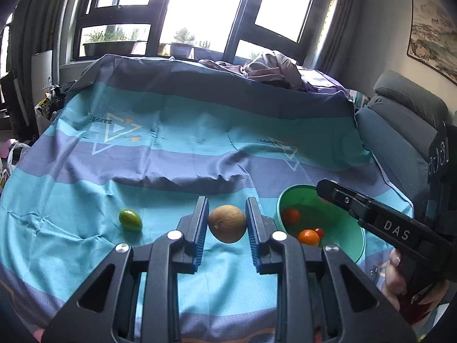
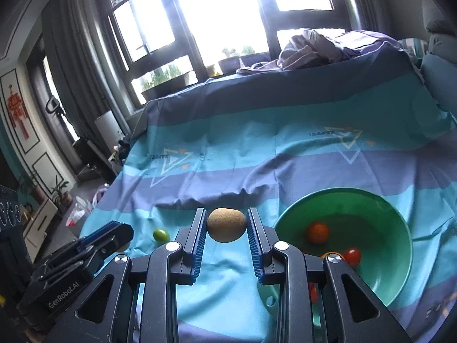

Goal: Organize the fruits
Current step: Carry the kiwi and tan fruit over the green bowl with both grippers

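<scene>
Left gripper [image 1: 227, 224] jaws clamp brown oval fruit [image 1: 227, 223], long axis crosswise, pad to pad. Right gripper [image 2: 226, 225] jaws likewise clamp tan oval fruit [image 2: 226, 224].

A striped blue bedsheet [image 1: 171, 154] covers the bed, crumpled purple bedding [image 1: 271, 70] lies near the window [image 1: 200, 8], potted plants [image 1: 111, 43] outside.

left wrist: low over bedspread [image 1: 85, 200], close, faces window [image 1: 200, 8], bowl [image 1: 358, 244] to its right | right wrist: low, close, same facing, angled slightly leftward, bowl [image 2: 400, 228] lower right | shared: bedspread, bowl, window, green fruit [image 1: 130, 220] [image 2: 160, 235]; each sees the other gripper [image 1: 328, 190] [image 2: 120, 233].
</scene>
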Action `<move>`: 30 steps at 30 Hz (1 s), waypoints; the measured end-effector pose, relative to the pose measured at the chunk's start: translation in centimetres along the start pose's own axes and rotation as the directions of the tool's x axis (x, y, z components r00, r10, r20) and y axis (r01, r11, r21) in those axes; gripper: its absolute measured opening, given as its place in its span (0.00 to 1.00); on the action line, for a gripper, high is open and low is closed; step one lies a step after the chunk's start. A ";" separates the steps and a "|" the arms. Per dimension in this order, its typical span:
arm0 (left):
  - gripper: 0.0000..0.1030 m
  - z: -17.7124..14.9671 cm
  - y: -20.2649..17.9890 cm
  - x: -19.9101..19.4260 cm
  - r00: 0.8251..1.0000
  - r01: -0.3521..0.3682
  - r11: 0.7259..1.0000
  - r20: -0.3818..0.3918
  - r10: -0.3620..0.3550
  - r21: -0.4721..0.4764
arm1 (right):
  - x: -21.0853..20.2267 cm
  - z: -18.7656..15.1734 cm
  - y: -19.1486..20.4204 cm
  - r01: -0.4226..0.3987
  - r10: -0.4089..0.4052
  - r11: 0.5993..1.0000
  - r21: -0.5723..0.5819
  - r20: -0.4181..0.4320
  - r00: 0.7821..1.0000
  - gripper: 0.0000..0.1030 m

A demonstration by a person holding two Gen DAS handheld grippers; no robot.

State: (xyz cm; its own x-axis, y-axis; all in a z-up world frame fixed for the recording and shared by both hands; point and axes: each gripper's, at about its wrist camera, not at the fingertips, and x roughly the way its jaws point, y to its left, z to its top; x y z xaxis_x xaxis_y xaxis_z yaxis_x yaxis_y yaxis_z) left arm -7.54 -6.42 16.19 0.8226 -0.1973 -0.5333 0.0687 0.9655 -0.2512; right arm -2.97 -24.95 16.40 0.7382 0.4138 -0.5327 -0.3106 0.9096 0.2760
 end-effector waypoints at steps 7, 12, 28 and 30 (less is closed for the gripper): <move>0.26 0.0 -3.2 1.9 0.998 0.045 0.999 -0.043 -0.043 0.027 | -1.5 0.1 -3.2 0.070 -0.073 0.995 0.073 0.036 0.997 0.28; 0.26 -0.2 -5.6 3.8 0.994 0.075 0.995 -0.083 -0.071 0.058 | -2.4 0.0 -6.1 0.133 -0.139 0.981 0.138 0.039 0.990 0.28; 0.26 -2.8 -11.7 11.2 0.951 0.143 0.976 -0.297 -0.089 0.167 | -0.6 -1.3 -12.5 0.244 -0.228 0.939 0.244 -0.092 0.969 0.29; 0.26 -3.1 -12.0 11.7 0.947 0.147 0.973 -0.309 -0.086 0.178 | -0.1 -1.5 -12.8 0.261 -0.240 0.934 0.243 -0.112 0.964 0.29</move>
State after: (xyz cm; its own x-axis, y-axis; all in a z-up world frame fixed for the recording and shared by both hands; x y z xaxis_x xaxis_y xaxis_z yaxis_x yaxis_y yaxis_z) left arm -0.52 -20.87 10.50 0.5987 -0.3228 -0.7331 0.2878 0.9408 -0.1792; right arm 0.00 -36.56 11.77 0.7194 0.1847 -0.6696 0.0477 0.9486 0.3129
